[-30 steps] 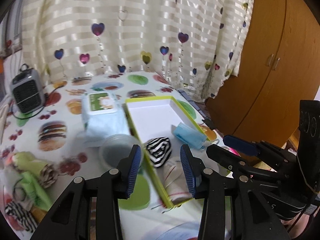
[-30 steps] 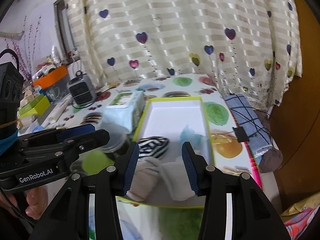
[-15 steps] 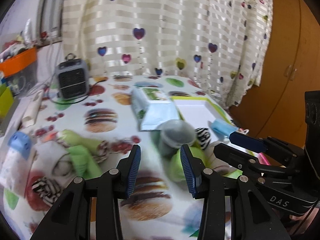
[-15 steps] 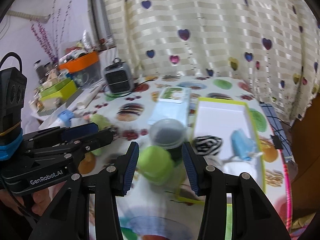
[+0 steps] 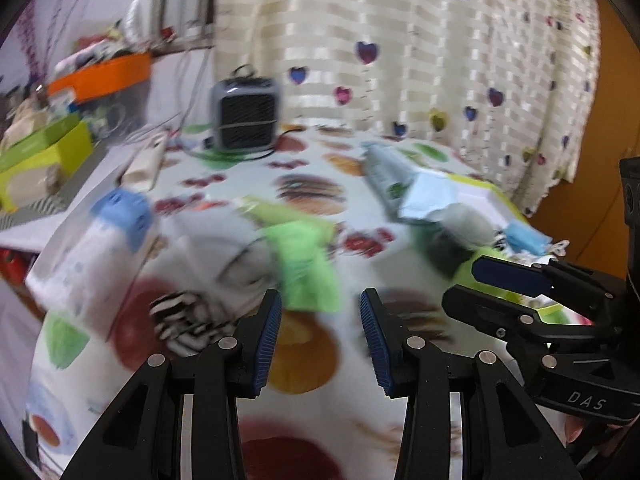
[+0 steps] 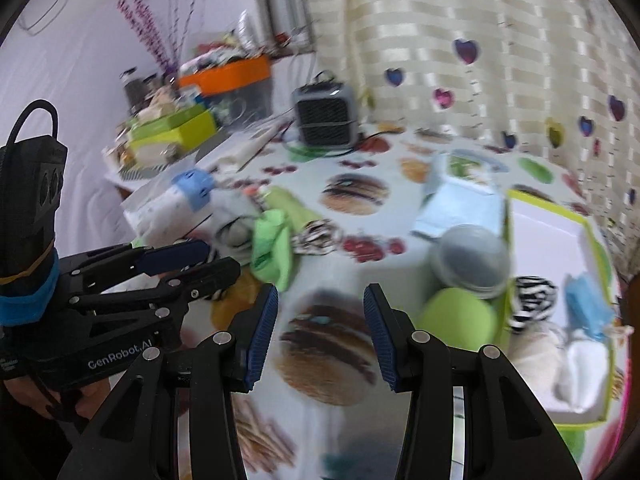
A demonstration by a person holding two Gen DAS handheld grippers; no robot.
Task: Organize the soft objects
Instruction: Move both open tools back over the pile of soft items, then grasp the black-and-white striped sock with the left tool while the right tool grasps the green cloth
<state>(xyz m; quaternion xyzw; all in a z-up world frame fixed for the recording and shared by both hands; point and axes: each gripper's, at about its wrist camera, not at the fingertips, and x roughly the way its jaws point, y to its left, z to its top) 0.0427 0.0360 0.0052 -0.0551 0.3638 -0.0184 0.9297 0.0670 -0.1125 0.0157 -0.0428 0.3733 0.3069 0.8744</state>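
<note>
Beyond both empty, parted tongs, left gripper (image 5: 321, 318) and right gripper (image 6: 321, 314), crumpled green cloth (image 5: 306, 266) lies on glossy printed tablecloth (image 6: 348, 352).

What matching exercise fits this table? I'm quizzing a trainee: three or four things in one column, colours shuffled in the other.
Things:
1. fan
2. bin
3. rolled sock
4. cloth

Colours:
a. bright green
b. grey
c. black and white stripes
d. orange

Pairs: 1-b, 2-d, 3-c, 4-a
</note>
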